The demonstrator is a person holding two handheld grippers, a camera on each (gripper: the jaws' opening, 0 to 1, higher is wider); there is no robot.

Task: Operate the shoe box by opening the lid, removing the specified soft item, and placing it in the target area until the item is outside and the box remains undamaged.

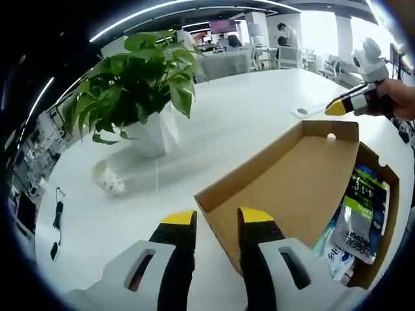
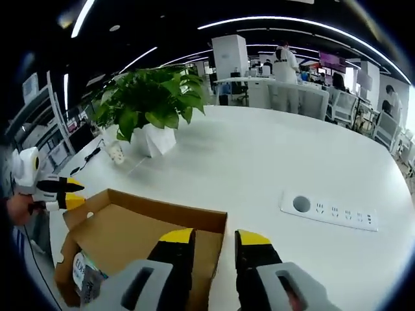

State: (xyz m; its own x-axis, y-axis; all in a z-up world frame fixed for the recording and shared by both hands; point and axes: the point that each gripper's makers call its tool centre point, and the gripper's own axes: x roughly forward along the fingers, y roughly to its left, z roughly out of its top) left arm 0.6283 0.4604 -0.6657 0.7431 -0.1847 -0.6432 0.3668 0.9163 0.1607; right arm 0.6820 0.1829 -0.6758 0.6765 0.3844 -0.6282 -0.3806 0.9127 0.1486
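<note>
Pouch point(image 1: 363, 214) in box, print visible (too blurred to read)

The shoe box point(image 1: 373, 162) is brown cardboard and lies on the white table, open. Its lid point(image 1: 285, 188) is swung up and stands tilted, the plain inner face showing, with a small round hole near one corner. Inside the box lies a soft plastic pouch point(image 1: 363, 217), green, black and blue, with printed letters.

The right gripper point(image 2: 215, 241) is held with jaws parted astride the raised lid point(image 2: 155, 223) of the box point(image 2: 68, 259). A packet point(image 2: 83, 272) is seen inside. A plant point(image 2: 152, 103) and socket strip point(image 2: 331, 210) are set on the table point(image 2: 259, 155).
</note>
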